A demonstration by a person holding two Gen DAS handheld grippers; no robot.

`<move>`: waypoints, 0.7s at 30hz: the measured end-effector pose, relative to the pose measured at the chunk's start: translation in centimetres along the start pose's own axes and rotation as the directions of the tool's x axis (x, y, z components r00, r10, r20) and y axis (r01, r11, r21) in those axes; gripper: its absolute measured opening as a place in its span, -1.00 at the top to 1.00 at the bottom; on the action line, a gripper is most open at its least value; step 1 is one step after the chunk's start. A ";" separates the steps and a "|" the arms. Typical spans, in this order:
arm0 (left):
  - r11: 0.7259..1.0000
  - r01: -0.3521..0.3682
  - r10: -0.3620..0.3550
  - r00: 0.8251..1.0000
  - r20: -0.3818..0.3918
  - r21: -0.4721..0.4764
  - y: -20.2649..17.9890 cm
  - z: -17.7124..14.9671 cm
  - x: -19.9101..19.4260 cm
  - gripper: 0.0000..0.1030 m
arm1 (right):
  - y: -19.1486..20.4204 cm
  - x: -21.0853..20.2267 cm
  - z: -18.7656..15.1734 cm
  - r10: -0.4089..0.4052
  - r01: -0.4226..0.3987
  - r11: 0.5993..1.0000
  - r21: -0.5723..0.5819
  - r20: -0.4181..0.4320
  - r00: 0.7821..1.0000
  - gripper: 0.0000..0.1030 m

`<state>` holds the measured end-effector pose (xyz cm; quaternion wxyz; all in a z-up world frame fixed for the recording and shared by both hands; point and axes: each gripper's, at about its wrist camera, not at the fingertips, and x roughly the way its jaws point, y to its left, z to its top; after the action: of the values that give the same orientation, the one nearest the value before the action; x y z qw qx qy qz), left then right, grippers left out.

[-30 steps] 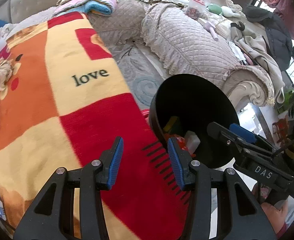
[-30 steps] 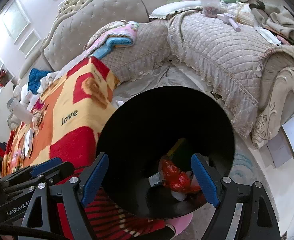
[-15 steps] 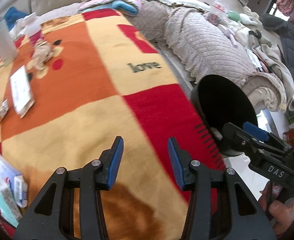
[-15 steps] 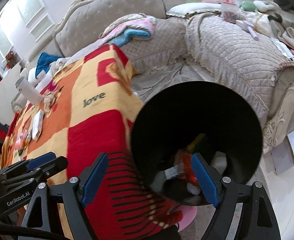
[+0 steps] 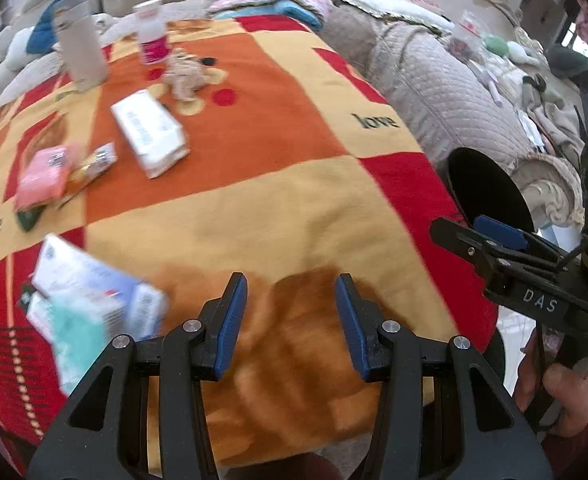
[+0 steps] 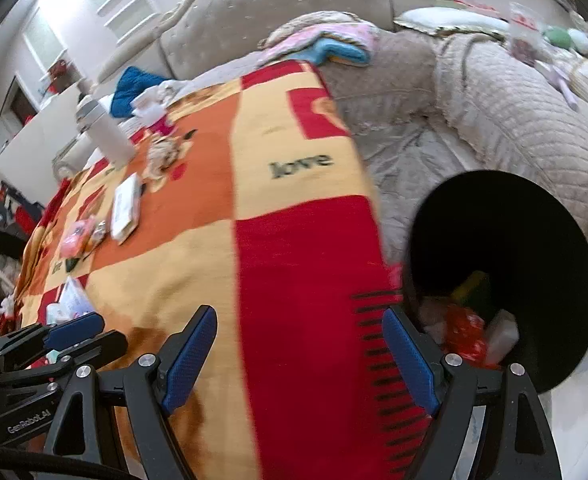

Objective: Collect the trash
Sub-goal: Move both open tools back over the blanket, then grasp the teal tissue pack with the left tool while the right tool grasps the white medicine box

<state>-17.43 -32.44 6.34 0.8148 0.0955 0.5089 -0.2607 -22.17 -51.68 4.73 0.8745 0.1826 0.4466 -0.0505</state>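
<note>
A black trash bin (image 6: 505, 264) stands at the right of the blanket-covered table (image 6: 294, 240) and holds red and white wrappers (image 6: 465, 332); it also shows in the left wrist view (image 5: 485, 188). My left gripper (image 5: 292, 320) is open and empty over the blanket's near edge. My right gripper (image 6: 299, 352) is open and empty by the table's right edge. Trash lies on the blanket: a white box (image 5: 150, 132), a pink packet (image 5: 40, 176), a snack wrapper (image 5: 92, 164), and blue-white packs (image 5: 90, 300) at the near left.
A white flask (image 5: 80, 40) and a pink-labelled bottle (image 5: 152, 32) stand at the blanket's far side, with a small plush toy (image 5: 184, 74) beside them. A quilted grey sofa (image 6: 513, 112) with clutter runs behind and to the right.
Both grippers have swung left, away from the bin and over the blanket. The bin has slid to the right of both views, and the table's trash has come into view.
</note>
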 end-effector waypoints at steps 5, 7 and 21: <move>0.999 -0.049 0.049 0.999 0.015 -0.012 2.3 -1.3 -1.4 0.14 | 3.0 0.5 -0.1 0.027 -0.027 0.998 -0.053 -0.011 1.000 -0.61; 0.998 -0.063 0.063 0.998 0.018 -0.018 3.2 -1.8 -1.8 0.14 | 4.0 0.8 -0.1 0.035 -0.037 0.997 -0.070 -0.020 0.999 -0.61; 0.996 0.016 -0.011 0.999 0.050 -0.093 9.7 -5.7 -5.7 -0.08 | 10.0 2.3 -0.7 0.095 -0.107 0.980 -0.170 -0.076 0.993 -0.66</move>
<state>-18.77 -20.01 7.63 0.8288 0.0475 0.5010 -0.2445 -18.78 -41.96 5.26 0.8730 0.1296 0.4685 0.0394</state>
